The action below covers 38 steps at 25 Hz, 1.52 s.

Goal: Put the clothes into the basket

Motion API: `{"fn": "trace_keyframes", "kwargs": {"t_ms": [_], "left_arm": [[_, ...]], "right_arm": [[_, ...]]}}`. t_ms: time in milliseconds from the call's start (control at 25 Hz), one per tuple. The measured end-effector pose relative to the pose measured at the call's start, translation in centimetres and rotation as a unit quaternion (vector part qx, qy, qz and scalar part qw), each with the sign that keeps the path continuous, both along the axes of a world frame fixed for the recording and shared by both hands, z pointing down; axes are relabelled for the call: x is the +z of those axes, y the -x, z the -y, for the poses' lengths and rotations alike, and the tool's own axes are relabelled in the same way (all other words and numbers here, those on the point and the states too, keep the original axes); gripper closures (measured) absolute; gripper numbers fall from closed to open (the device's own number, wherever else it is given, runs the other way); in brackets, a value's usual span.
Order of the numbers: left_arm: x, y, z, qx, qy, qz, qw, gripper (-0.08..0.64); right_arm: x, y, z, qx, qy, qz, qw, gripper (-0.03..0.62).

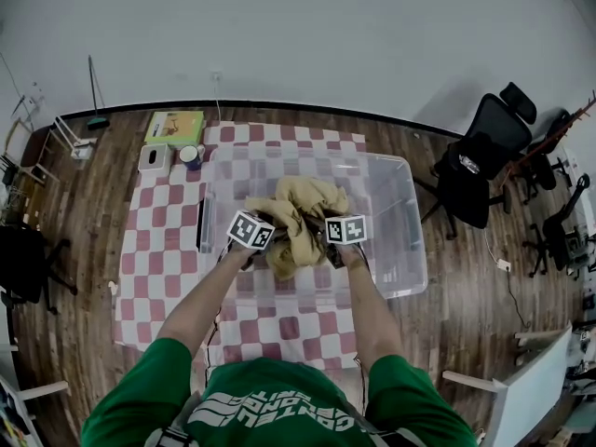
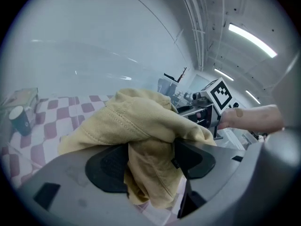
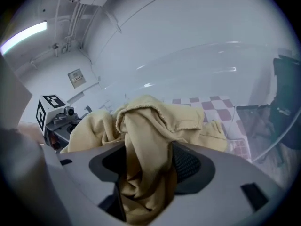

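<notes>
A crumpled tan garment (image 1: 300, 214) hangs over the near part of a clear plastic bin (image 1: 410, 250) on the checkered table (image 1: 158, 250). My left gripper (image 1: 268, 242) and right gripper (image 1: 328, 242) flank it at the bin's near rim. In the left gripper view the garment (image 2: 141, 121) drapes over the jaws and sags loosely through the wide gap of the left gripper (image 2: 150, 160). In the right gripper view the garment (image 3: 150, 126) likewise droops unpinched between the widely spread pads of the right gripper (image 3: 148, 166).
A blue cup (image 1: 190, 155), a white box (image 1: 152, 157) and a green book (image 1: 175, 126) sit at the table's far left corner. Black office chairs (image 1: 475, 166) stand on the wooden floor to the right. A laptop edge (image 1: 200, 222) lies left of the bin.
</notes>
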<state>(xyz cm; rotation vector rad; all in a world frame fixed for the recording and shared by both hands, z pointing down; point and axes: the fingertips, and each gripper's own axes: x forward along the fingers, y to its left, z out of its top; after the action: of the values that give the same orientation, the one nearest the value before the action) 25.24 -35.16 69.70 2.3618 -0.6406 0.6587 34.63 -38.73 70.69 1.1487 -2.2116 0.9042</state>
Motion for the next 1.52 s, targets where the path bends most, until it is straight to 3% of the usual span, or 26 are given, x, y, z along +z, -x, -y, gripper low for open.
{"fn": "trace_keyframes", "kwargs": {"t_ms": [160,360,680,1080,1200,1320,1520], "left_arm": [[-1.8,0.7,-0.5,0.000,-0.014,0.022,0.9997,0.272],[-4.4,1.1,-1.2,-0.009,-0.024,0.020,0.9995,0.272],[-7.9,1.8,-4.2,0.005,-0.028,-0.001,0.9996,0.272],[-14.7,4.4,-5.4,-0.028,-0.102,-0.046,0.9933,0.298],[-16.7,5.5,-5.8,-0.039,-0.136,-0.053,0.9885,0.340],[-18.7,7.2,-6.3,-0.050,-0.165,-0.067,0.9828,0.385],[-21.6,11.2,-7.6,-0.069,-0.208,-0.098,0.9708,0.521]], "right_arm": [[-2.6,-0.8,-0.3,0.006,-0.035,-0.005,0.999,0.321],[-6.4,-1.1,-0.5,0.006,-0.078,0.004,0.997,0.322],[-11.8,0.3,-2.0,-0.003,-0.140,0.013,0.990,0.322],[-17.7,4.4,-5.1,-0.028,-0.198,0.031,0.979,0.324],[-19.5,5.6,-6.3,-0.027,-0.220,0.035,0.975,0.372],[-21.4,7.0,-7.5,-0.017,-0.239,0.046,0.970,0.471],[-23.4,10.8,-10.5,-0.025,-0.266,0.039,0.963,0.555]]}}
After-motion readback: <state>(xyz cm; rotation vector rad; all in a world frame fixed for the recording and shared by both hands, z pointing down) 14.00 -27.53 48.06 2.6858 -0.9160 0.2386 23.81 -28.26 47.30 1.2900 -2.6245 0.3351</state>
